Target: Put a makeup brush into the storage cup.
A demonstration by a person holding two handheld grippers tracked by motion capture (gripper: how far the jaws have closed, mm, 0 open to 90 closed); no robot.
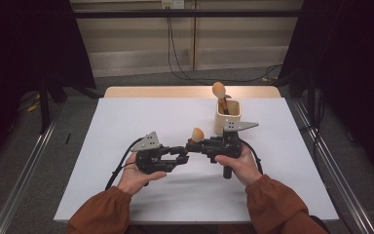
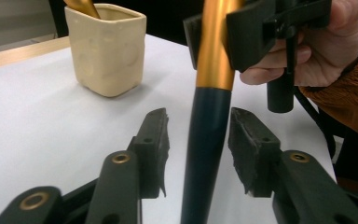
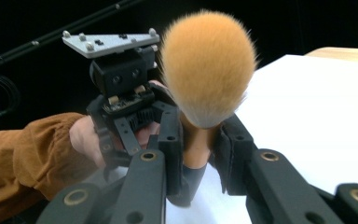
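Observation:
A makeup brush (image 1: 197,134) with a fluffy orange head (image 3: 208,65), a gold collar and a dark handle (image 2: 205,149) stands upright above the table's middle. My right gripper (image 1: 195,145) is shut on the brush's gold collar (image 2: 213,51), with its pads either side just under the bristles (image 3: 198,149). My left gripper (image 1: 181,155) faces it from the left. It is open (image 2: 199,128), with the dark handle between its two pads and a gap on each side.
A cream square cup (image 1: 228,118) stands behind the grippers at the right and holds a second orange-headed brush (image 1: 218,90). The white table top (image 1: 126,122) lies bare to the left and front. Black curtains flank the table.

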